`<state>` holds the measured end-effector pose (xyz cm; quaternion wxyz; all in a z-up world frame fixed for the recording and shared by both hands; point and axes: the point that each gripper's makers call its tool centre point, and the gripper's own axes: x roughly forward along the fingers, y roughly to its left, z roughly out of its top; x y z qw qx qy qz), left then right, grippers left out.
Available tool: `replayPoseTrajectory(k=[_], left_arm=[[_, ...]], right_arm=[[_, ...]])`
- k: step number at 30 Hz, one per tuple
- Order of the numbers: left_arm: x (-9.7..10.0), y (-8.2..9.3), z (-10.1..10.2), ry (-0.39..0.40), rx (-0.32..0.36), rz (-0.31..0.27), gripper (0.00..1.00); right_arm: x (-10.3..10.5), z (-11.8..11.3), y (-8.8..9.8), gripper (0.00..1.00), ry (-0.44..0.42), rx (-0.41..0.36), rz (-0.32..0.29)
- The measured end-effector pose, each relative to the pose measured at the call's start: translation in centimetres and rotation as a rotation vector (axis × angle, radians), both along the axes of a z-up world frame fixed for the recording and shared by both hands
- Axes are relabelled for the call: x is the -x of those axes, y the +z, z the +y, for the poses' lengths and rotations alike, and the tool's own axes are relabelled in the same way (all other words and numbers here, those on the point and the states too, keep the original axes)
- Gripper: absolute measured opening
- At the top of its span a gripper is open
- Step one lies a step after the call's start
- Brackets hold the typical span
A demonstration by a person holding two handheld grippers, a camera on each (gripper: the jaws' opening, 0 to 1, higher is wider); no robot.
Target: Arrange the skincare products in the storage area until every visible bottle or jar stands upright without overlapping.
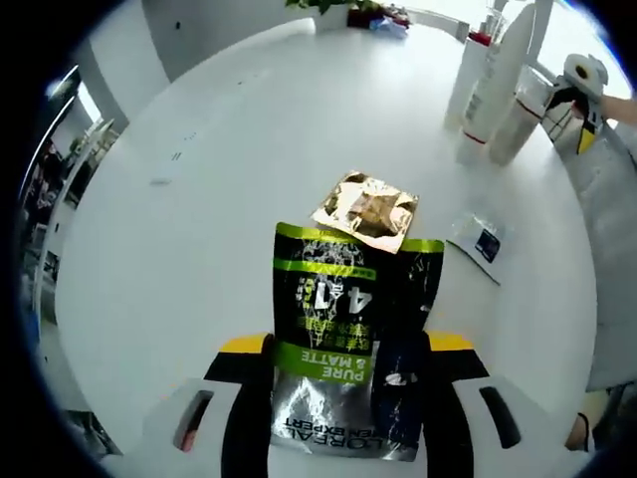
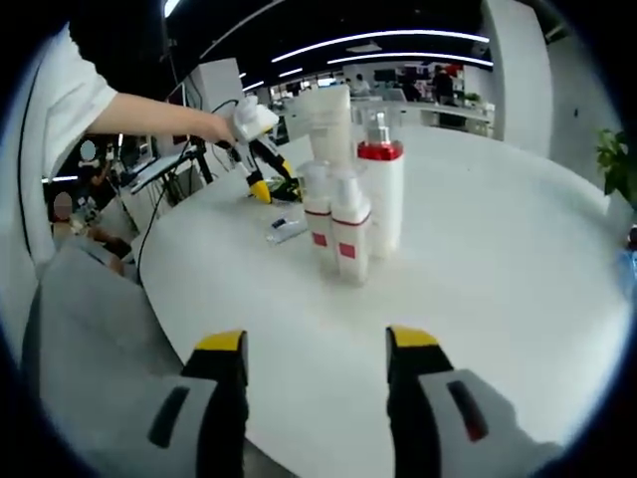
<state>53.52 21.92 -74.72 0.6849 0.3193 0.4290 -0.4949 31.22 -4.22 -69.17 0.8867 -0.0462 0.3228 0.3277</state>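
A black and green L'Oreal pouch (image 1: pixel 323 329) lies flat between the jaws of my left gripper (image 1: pixel 345 344), which stand wide open on either side of it. Just beyond it lie a gold foil sachet (image 1: pixel 365 209) and a small white sachet (image 1: pixel 478 242). Several white bottles with red bands (image 1: pixel 488 80) stand upright in a tight cluster. From the right gripper view the cluster (image 2: pixel 350 199) is straight ahead, and my right gripper (image 2: pixel 317 349) is open over bare table, well short of it. A hand holds the left gripper (image 2: pixel 261 164) past the small white sachet (image 2: pixel 287 229).
The round white table (image 1: pixel 199 199) has wide bare room on the left. Its edge (image 2: pixel 149 289) runs close to the person's grey clothing (image 2: pixel 80 329). A plant (image 1: pixel 373 12) and small items sit at the far rim. Desks and other people are in the office behind.
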Motion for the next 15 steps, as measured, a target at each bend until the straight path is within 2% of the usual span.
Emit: replayPoseTrajectory(k=[5,8,15], left_arm=[[-0.5,0.0,0.2,0.042,0.008,0.002,0.49],[-1.1,0.1,0.7,0.087,0.013,0.0,0.29],[-1.3,0.3,2.0,0.137,-0.011,-0.02,0.25]], right_arm=[[0.0,0.1,0.1,0.56,0.0,0.002,-0.001],[-0.1,0.2,0.1,0.55,0.0,0.004,-0.002],[-0.2,0.3,0.6,0.55,0.0,0.0,-0.01]])
